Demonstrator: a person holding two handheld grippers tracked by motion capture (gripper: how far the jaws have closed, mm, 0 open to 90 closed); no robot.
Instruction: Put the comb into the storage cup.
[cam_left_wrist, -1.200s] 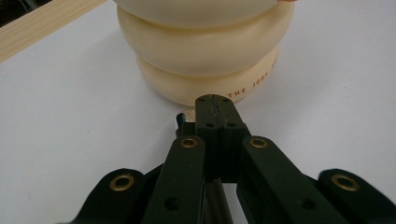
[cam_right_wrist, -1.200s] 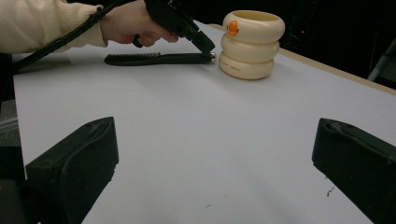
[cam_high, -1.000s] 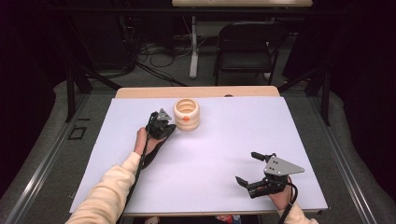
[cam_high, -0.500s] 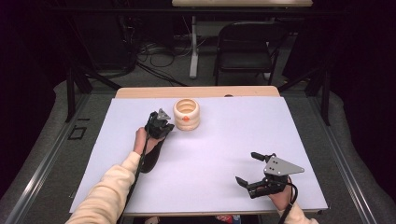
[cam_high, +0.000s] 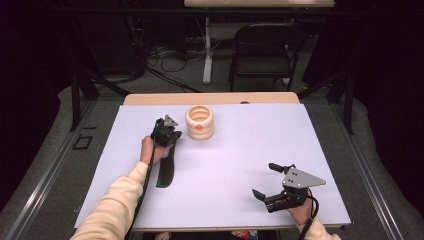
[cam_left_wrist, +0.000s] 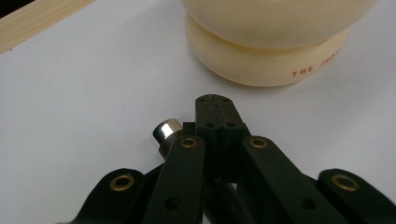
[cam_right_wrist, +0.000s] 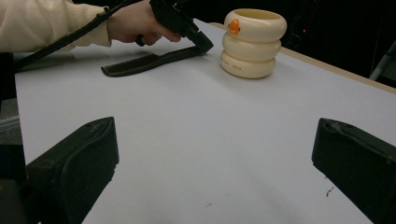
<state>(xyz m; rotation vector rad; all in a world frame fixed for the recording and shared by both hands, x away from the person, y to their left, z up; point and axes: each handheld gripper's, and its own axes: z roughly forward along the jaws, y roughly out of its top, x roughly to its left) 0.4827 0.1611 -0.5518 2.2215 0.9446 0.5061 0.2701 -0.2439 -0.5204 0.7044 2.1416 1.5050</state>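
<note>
Left gripper (cam_high: 171, 135) clamped on comb (cam_high: 165, 170)

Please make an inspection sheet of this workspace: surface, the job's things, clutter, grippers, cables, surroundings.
Surface: white sheet on a wooden table.
Job's things: black comb lying flat, one end under the left jaws; cream ringed holder upright, apart from the comb.
Clutter: nothing seen.
Grippers: left gripper shut on the comb's end; right gripper open, holding nothing.
Cables: one trails along each forearm; more lie on the floor behind.
Surroundings: folding chair, dark room.
</note>
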